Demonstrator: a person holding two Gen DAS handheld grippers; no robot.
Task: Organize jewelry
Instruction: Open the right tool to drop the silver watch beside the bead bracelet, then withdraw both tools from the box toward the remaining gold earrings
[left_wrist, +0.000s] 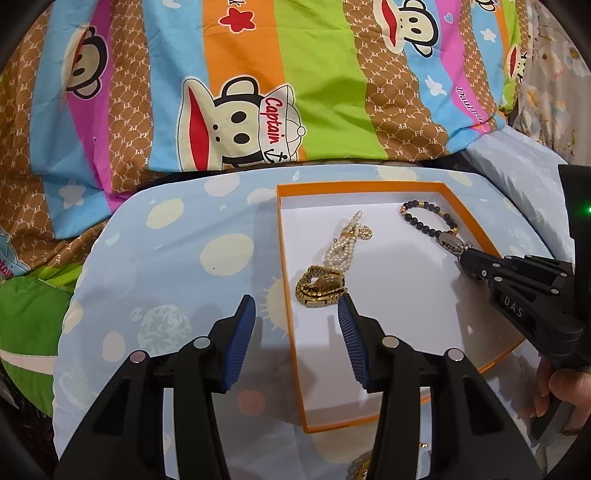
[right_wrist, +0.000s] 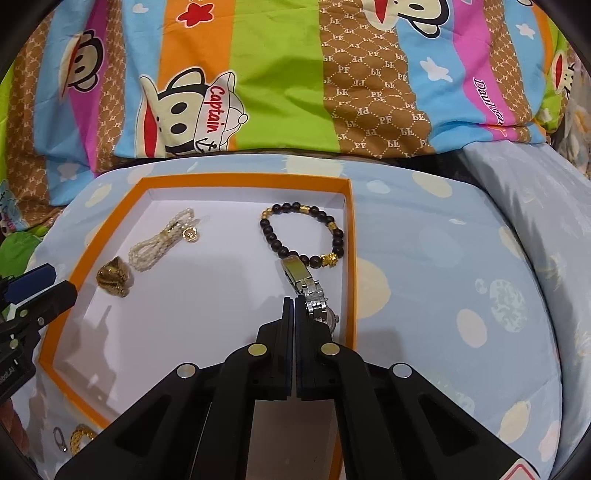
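Right hand-held gripper (right_wrist: 294, 306) fully closed, empty, beside silver watch (right_wrist: 314, 295); left hand-held gripper (left_wrist: 296, 314) half-open, empty.

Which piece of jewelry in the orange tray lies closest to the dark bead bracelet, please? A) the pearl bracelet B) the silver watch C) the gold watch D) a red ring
B: in the right wrist view the silver watch has its clasp end right against the lower beads of the dark bead bracelet, while the pearl bracelet and the gold watch lie farther left in the orange tray.
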